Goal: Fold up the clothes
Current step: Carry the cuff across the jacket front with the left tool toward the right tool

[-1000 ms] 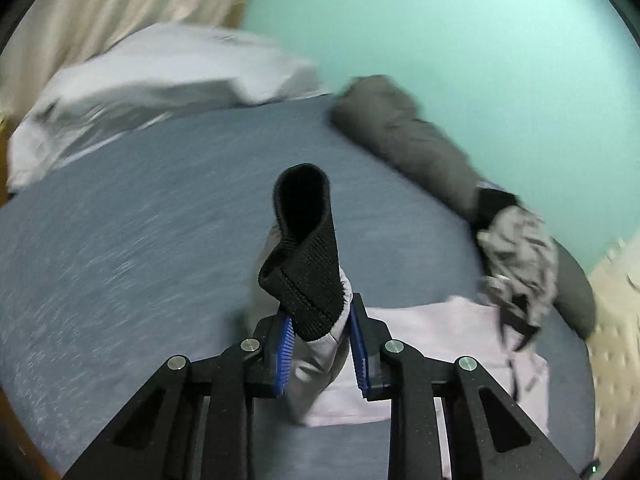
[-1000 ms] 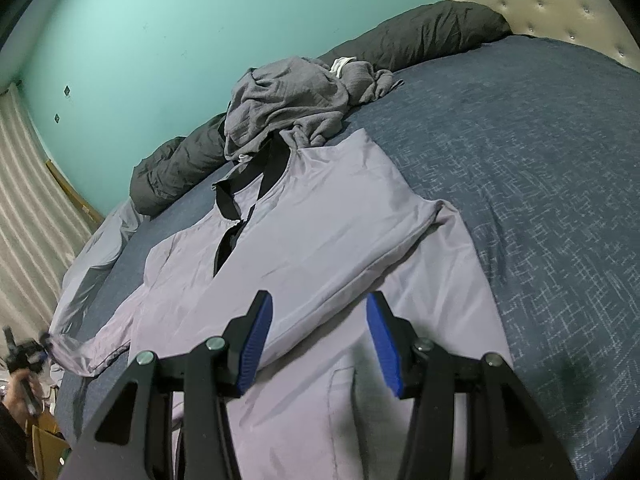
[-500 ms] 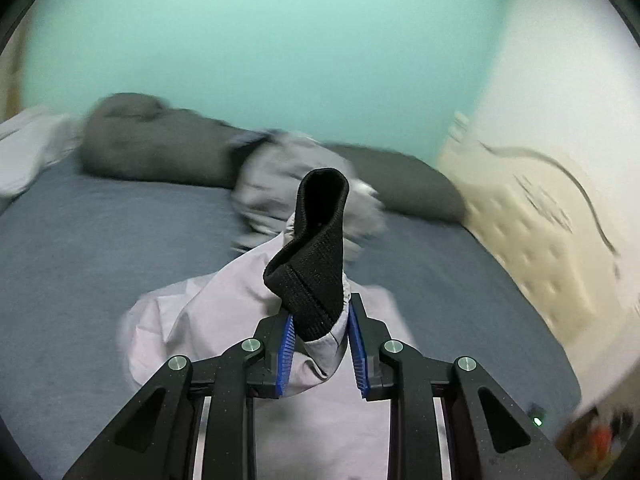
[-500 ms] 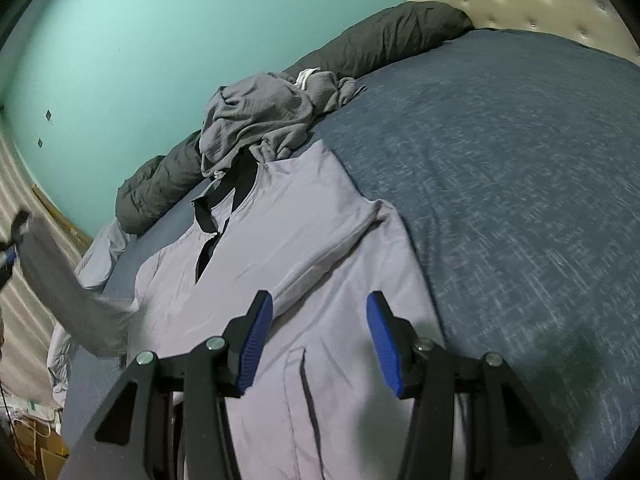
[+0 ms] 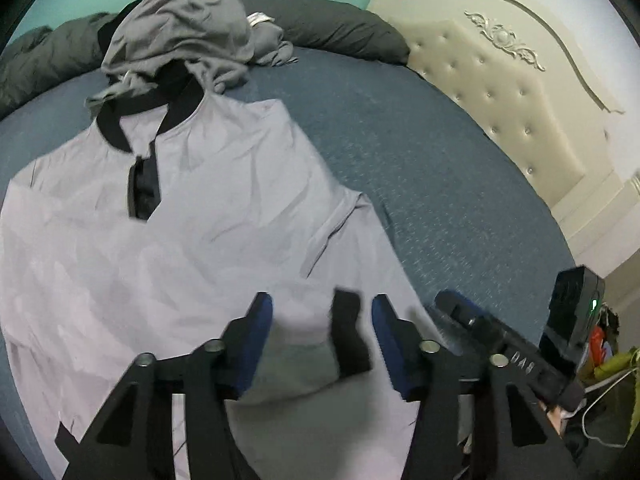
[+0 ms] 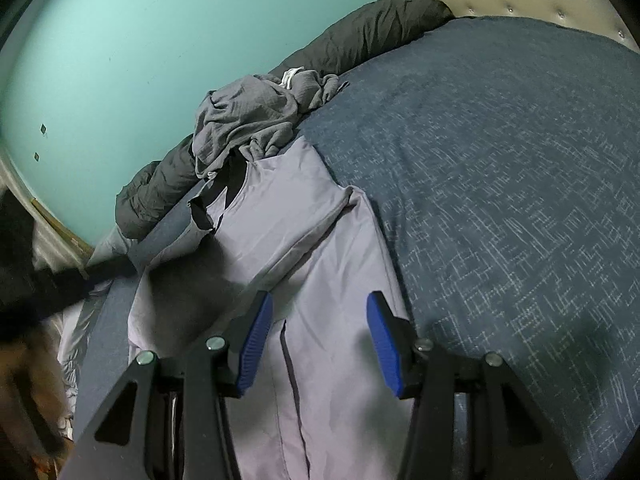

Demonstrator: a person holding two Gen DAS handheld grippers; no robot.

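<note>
A pale lilac jacket [image 5: 200, 216] with a black collar [image 5: 132, 112] lies spread flat on the blue bedspread [image 5: 420, 168]. Its sleeve with the black cuff [image 5: 350, 332] lies folded across the body, right between the fingers of my left gripper [image 5: 322, 340], which is open and not pinching it. My right gripper [image 6: 320, 340] is open and empty, low over the jacket's lower front [image 6: 320, 272] near its right edge. In the left wrist view the right gripper's body [image 5: 500, 348] shows at the lower right.
A crumpled grey garment [image 5: 180, 36] lies over the jacket's collar end. Dark grey pillows [image 5: 328, 28] line the teal wall. A cream tufted headboard [image 5: 500, 92] is at the right. A white pillow [image 6: 80, 320] lies at the far left of the bed.
My left gripper carried the black-cuffed sleeve across over the jacket's body, lowered it and opened, so the sleeve now lies loose. My right gripper stayed open, drifting slightly over the jacket.
</note>
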